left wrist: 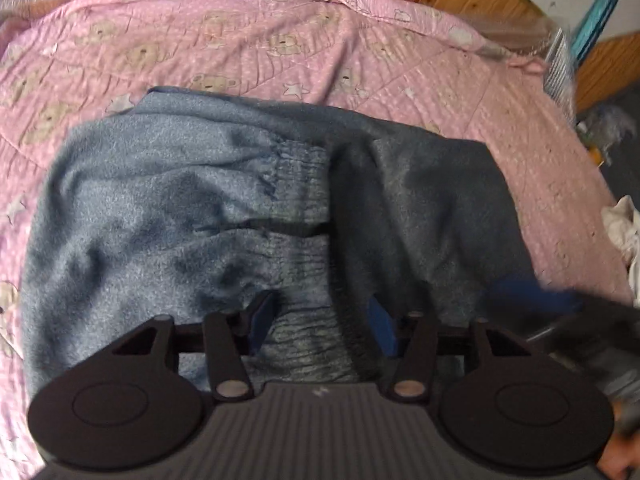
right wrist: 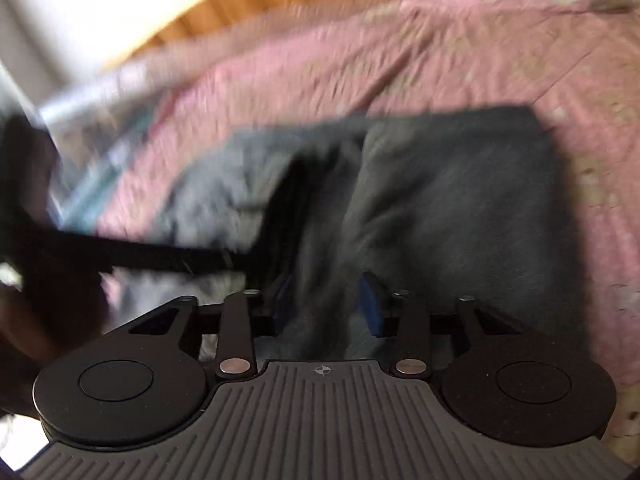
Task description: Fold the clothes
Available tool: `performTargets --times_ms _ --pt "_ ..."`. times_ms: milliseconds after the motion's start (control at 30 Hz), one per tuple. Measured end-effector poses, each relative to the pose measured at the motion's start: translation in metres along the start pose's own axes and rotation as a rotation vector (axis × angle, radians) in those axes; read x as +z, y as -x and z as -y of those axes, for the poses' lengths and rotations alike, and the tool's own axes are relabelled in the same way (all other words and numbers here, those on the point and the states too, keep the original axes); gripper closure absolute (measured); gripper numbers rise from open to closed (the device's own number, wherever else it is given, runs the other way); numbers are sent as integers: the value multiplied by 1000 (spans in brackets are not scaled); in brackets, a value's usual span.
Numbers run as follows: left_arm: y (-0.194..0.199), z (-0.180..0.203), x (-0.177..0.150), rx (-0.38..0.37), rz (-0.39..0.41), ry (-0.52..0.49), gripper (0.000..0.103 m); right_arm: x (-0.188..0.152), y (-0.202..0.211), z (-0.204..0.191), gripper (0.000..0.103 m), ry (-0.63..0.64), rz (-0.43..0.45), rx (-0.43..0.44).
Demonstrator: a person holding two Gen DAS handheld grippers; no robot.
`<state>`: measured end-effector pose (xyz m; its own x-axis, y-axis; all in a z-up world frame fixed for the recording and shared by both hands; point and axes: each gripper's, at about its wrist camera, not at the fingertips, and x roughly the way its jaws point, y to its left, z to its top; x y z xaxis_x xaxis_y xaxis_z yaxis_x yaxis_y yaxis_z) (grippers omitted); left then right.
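Left wrist cam: my left claw (left wrist: 322, 322) hangs over the grey-blue fleece pants (left wrist: 192, 200), which lie folded on the pink bear-print quilt (left wrist: 280, 40). The elastic waistband (left wrist: 300, 184) runs right down between my blue pads (left wrist: 262, 316), but the pads stand apart and aren't pinching it. A dark blur at the lower right is my other claw.

Right wrist cam: super blurry. My right claw (right wrist: 326, 306) is over the same pants (right wrist: 440, 200), jaws spread, cloth underneath but nothing clamped that I can see. The left claw (right wrist: 280, 216) pokes in from the left.
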<state>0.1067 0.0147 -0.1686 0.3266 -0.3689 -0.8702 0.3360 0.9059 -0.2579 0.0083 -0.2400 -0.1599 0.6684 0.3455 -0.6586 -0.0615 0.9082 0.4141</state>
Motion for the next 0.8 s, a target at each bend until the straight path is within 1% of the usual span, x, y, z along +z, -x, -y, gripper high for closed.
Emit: performTargets --times_ms 33,67,100,133,167,200,233,267,300,333,367,433,500,533,567,600,633,667,700,733,767,800 --pt "5 0 2 0 1 15 49 4 16 12 27 -27 53 -23" --pt "11 2 5 0 13 36 47 5 25 27 15 -51 80 -60" --pt "19 8 10 -1 33 47 43 4 27 44 14 -72 79 -98" --pt "26 15 16 -2 53 57 31 1 25 62 14 -94 53 -132" --pt "29 27 24 -9 69 50 20 -4 18 79 17 -121 7 -157" --pt "30 40 31 -19 73 34 15 -9 10 93 23 -144 -48 -167" --pt "27 58 40 -43 70 9 10 -15 3 103 49 -153 -93 -151" --pt "21 76 49 -78 62 -22 9 -18 3 102 67 -124 -94 -135" --pt "14 94 57 -105 53 -55 9 -20 4 99 71 -90 -89 -121" --pt "5 111 63 -119 38 -84 8 -19 7 90 79 -37 -75 -123" --pt "-9 129 71 -124 4 -122 7 -16 13 79 87 15 -41 -113" --pt "-38 160 82 -120 -75 -203 7 -14 26 57 89 120 27 -91" --pt "-67 184 89 -102 -162 -289 8 -18 34 41 90 183 68 -56" --pt "-78 189 89 -57 -195 -326 18 -19 37 34 91 213 87 -38" --pt "-90 193 89 -9 -226 -363 48 -22 36 32 91 214 92 -43" --pt "-95 190 89 14 -256 -365 72 -25 34 32 90 211 95 -51" --pt "-101 187 89 35 -286 -363 91 -27 31 34 79 200 94 -67" --pt "-98 179 90 17 -284 -324 92 -29 27 36 61 188 93 -83" --pt "-90 173 92 5 -273 -301 92 -31 23 38 46 175 92 -99" --pt "-82 167 93 -7 -260 -280 92 -33 19 40 23 163 90 -115" --pt "-74 161 95 -18 -248 -259 93 -35 16 42 18 151 89 -131" --pt "-66 155 96 -39 -239 -234 93 -36 8 40 19 160 74 -108"
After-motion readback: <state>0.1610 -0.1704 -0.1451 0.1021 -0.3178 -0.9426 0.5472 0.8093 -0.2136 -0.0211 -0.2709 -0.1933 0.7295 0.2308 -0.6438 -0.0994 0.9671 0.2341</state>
